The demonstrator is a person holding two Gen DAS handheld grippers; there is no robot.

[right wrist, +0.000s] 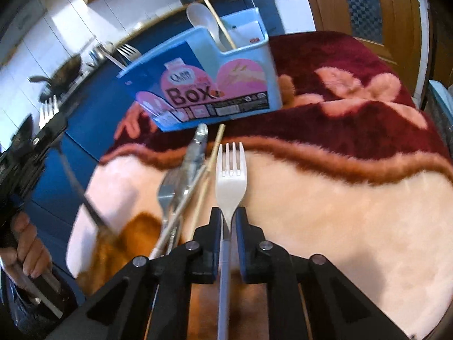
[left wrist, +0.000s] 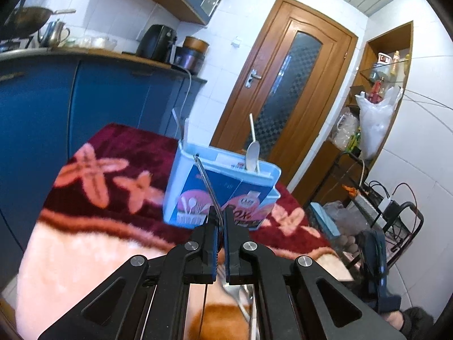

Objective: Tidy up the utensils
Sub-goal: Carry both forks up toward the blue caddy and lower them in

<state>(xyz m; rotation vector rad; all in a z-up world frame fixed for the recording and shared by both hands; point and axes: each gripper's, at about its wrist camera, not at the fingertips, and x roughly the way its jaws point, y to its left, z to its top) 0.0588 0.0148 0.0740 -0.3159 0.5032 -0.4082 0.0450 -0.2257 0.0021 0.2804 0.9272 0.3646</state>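
The left gripper (left wrist: 217, 218) has its jaws clamped on a thin metal utensil (left wrist: 208, 182), its far end blurred. A light-blue plastic box (right wrist: 249, 65) stands near the fuzzy bench's (right wrist: 354, 212) far edge, holding a white spoon (right wrist: 202, 18). Loose cutlery (right wrist: 181, 181) lies mid-bench, overlapping. The right gripper (right wrist: 228, 221) pinches a white plastic fork (right wrist: 230, 175).

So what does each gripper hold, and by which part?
The left gripper holds a metal utensil near one end. The right gripper holds a white fork at its neck.
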